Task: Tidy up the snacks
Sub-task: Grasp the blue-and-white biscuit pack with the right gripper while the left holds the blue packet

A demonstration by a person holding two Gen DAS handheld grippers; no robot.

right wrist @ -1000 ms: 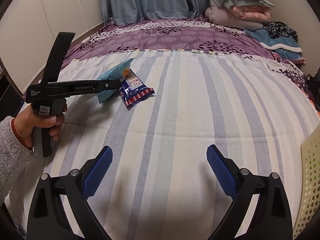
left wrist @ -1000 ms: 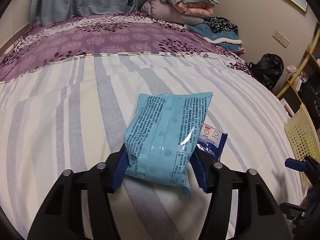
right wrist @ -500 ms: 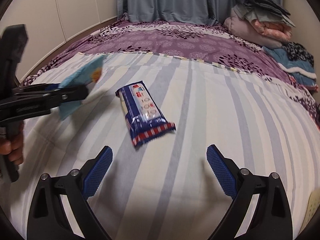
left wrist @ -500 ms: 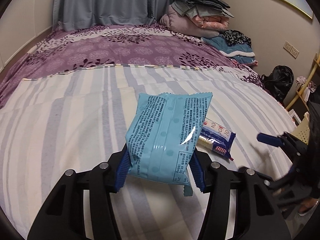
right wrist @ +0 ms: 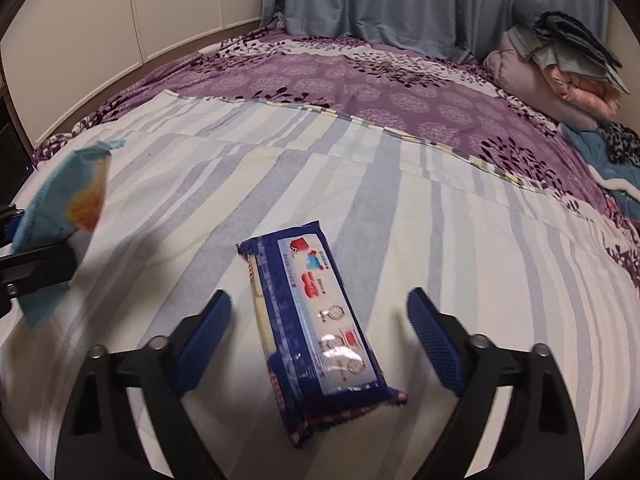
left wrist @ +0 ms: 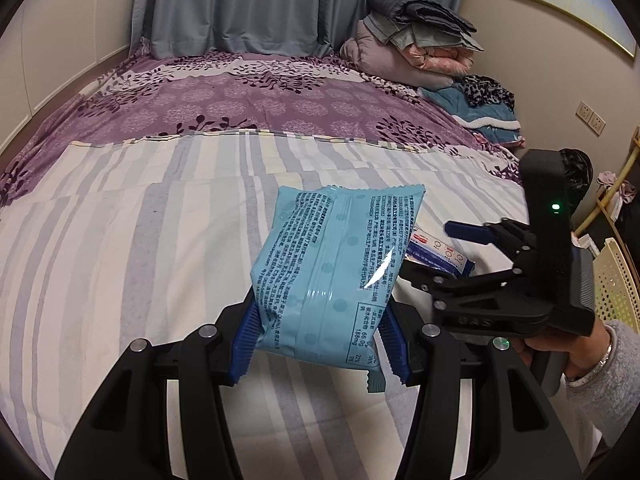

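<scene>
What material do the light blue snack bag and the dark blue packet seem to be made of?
Light blue snack bag: thin glossy plastic film, by the look; a bright glare streak, soft creases and a serrated sealed edge show.

Dark blue packet: also glossy plastic wrap, apparently partly clear; glare sits on its label and pale contents show along one side.

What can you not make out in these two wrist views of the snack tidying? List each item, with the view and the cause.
- Dark blue snack pack, left wrist view: mostly hidden behind the light blue snack bag and the right gripper.
- Light blue snack bag, right wrist view: blurred, its front print unreadable.
- Perforated yellow basket, left wrist view: cut off by the right edge.
- Left gripper: its fingers' contact faces are covered by the bag.
</scene>
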